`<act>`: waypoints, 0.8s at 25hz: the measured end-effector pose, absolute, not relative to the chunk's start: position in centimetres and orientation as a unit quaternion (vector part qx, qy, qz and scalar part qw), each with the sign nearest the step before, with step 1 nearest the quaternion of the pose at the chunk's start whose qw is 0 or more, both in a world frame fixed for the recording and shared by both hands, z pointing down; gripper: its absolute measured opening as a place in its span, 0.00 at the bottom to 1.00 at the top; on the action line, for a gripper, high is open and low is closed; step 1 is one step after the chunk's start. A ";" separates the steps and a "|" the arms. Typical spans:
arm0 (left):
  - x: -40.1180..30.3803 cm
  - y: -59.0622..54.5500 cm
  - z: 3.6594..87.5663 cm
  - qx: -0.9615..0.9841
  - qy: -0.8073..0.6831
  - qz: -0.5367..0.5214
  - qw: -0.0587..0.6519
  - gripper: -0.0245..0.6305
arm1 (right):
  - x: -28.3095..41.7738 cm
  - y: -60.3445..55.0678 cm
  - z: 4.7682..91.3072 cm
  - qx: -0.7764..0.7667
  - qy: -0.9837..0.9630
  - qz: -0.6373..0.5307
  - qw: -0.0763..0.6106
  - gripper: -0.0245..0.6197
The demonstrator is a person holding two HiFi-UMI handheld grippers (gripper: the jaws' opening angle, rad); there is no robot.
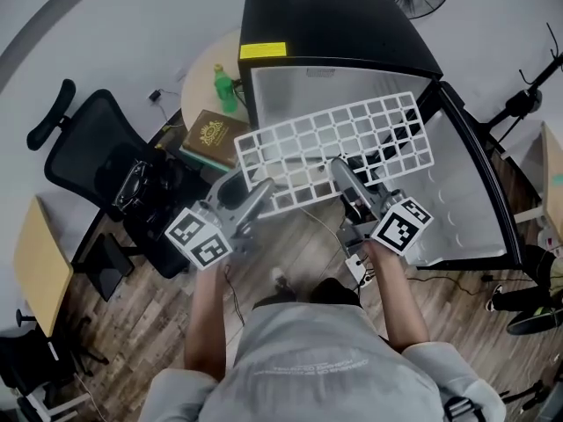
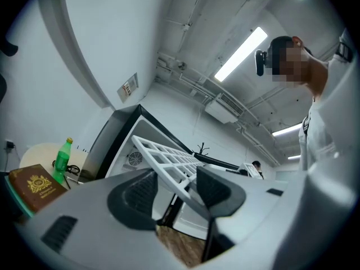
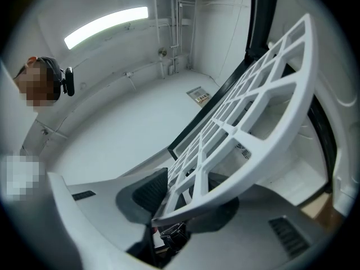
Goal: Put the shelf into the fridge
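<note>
Jaws of the left gripper (image 2: pixel 175 190) are closed on the near left corner of the white grid shelf (image 1: pixel 334 148); its corner bar runs slantwise between the two dark pads. The right gripper (image 3: pixel 185 201) clamps the same near edge further right, its jaws standing fairly wide with the shelf's rim between the pads. In the head view both grippers reach forward side by side from the person's bare forearms, each with its marker cube at the rear.

The shelf hangs in the air, tilted so that its far edge is higher, and rests on nothing else. It lies across the open front of the black fridge (image 1: pixel 334 25), its far right corner over the pale inside and its left edge jutting past the fridge's left side. The fridge door (image 1: pixel 471 200) stands swung open to the right.

Left of the fridge is a round table (image 1: pixel 198 77). A green bottle (image 1: pixel 224 86) stands upright near the edge beside the fridge, and a brown book (image 1: pixel 211 134) lies at the near edge. A black office chair (image 1: pixel 97 156) stands further left on the wooden floor (image 1: pixel 290 244).
</note>
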State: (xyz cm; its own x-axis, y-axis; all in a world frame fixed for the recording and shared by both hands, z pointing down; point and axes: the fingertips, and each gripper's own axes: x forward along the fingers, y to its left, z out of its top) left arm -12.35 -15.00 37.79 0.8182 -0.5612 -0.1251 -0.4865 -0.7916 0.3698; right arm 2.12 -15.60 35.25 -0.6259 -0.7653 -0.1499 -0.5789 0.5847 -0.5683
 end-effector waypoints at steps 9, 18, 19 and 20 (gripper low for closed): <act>-10.6 -16.7 38.1 0.941 -0.275 -0.093 0.175 0.35 | 3.8 -17.4 36.3 -0.379 0.862 -0.270 0.199 0.21; -9.7 -18.8 38.5 0.938 -0.277 -0.081 0.191 0.35 | 4.7 -19.3 37.9 -0.380 0.847 -0.300 0.219 0.21; -9.7 -19.0 38.6 0.938 -0.277 -0.082 0.193 0.35 | 4.8 -19.5 38.0 -0.380 0.846 -0.303 0.221 0.21; -9.6 -19.2 38.7 0.937 -0.277 -0.081 0.194 0.35 | 4.9 -19.7 38.2 -0.380 0.844 -0.306 0.222 0.21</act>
